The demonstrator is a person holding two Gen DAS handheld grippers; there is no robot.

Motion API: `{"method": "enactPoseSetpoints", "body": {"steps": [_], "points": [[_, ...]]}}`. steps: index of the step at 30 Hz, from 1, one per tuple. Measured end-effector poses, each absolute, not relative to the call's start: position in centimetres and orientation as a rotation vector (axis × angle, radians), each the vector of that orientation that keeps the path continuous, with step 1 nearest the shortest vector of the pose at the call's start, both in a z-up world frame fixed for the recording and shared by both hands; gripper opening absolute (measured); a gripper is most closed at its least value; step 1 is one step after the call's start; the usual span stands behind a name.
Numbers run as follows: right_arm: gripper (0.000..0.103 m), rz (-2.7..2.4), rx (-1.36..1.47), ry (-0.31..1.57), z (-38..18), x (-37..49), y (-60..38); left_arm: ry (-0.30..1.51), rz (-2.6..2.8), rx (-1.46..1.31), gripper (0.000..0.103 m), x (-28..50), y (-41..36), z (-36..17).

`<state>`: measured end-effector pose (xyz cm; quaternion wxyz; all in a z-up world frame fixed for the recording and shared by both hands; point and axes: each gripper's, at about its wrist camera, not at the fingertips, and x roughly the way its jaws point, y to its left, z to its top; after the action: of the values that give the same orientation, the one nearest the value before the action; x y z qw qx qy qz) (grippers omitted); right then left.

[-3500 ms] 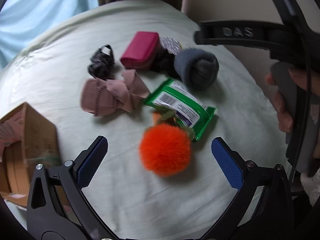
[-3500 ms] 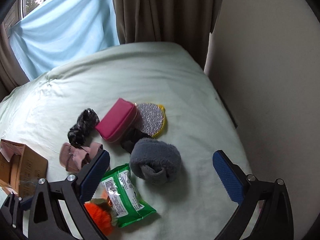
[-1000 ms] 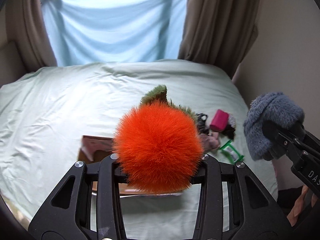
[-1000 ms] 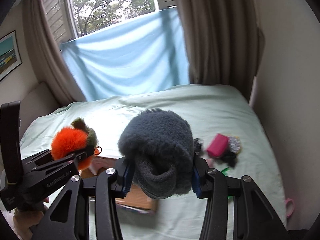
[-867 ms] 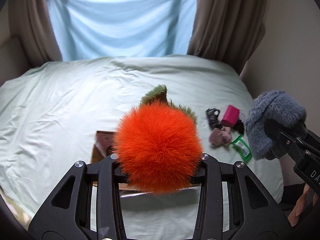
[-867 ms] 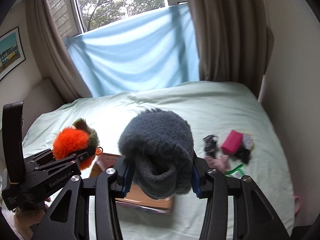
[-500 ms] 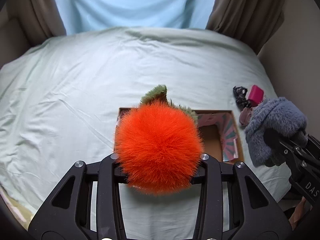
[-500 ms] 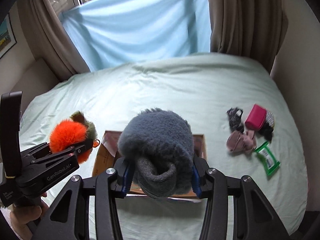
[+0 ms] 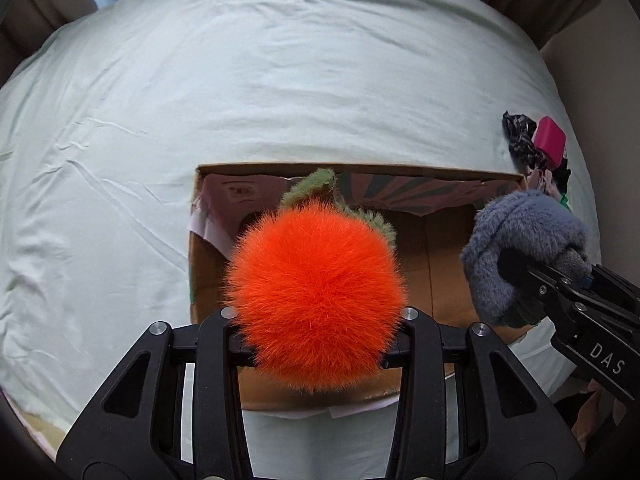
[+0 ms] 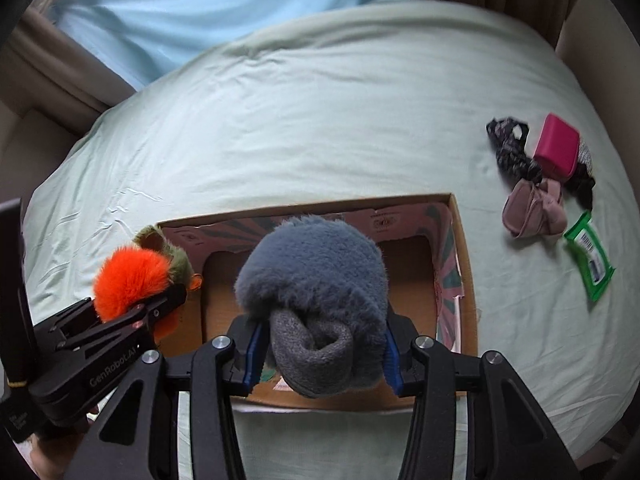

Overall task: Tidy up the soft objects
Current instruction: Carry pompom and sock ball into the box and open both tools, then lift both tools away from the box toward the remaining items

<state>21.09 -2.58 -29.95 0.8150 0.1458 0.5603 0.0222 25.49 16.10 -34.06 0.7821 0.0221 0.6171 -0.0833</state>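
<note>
Over the cardboard box (image 10: 460, 240) on the bed (image 9: 280, 80), both claws are holding soft items.
Left claw (image 9: 316, 344) is gripping the orange pompom (image 9: 316, 300); right claw (image 10: 320, 354) is clamping the grey fuzzy sock bundle (image 10: 312, 280). Both are hanging above the open box, whose visible brown floor is showing nothing in it. Pink pouch (image 10: 558, 146), dark scrunchie (image 10: 508, 148), mauve bow (image 10: 534, 210) and green wipes pack (image 10: 590, 256) are lying on the sheet right of the box.

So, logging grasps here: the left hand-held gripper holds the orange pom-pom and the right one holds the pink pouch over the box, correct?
Not quite. The right hand-held gripper holds the grey fuzzy sock bundle, as the right wrist view shows; the pink pouch lies on the bed. The left hand-held gripper does hold the orange pom-pom over the box.
</note>
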Motion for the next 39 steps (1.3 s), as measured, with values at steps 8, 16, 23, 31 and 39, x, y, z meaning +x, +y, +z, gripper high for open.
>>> {"method": "enactPoseSetpoints", "body": {"steps": [8,16,23,31,39], "points": [[0.048,0.036,0.342,1.361,-34.4,24.6,-3.6,1.441,-0.208,0.104,0.037,27.1,14.5,-38.2],[0.102,-0.024,0.302,1.334,-34.9,24.7,-4.5,1.402,-0.217,0.237,0.103,26.0,14.4,-36.9],[0.102,-0.016,0.288,1.298,-33.5,24.2,-4.5,1.382,-0.186,0.17,0.103,25.4,16.0,-35.5],[0.102,-0.004,0.262,1.209,-29.6,22.4,-4.2,1.282,-0.175,0.157,0.103,23.5,16.4,-30.7],[0.102,0.026,0.239,1.098,-23.7,18.9,-3.5,1.146,-0.172,0.103,0.103,19.6,16.8,-23.6]]}}
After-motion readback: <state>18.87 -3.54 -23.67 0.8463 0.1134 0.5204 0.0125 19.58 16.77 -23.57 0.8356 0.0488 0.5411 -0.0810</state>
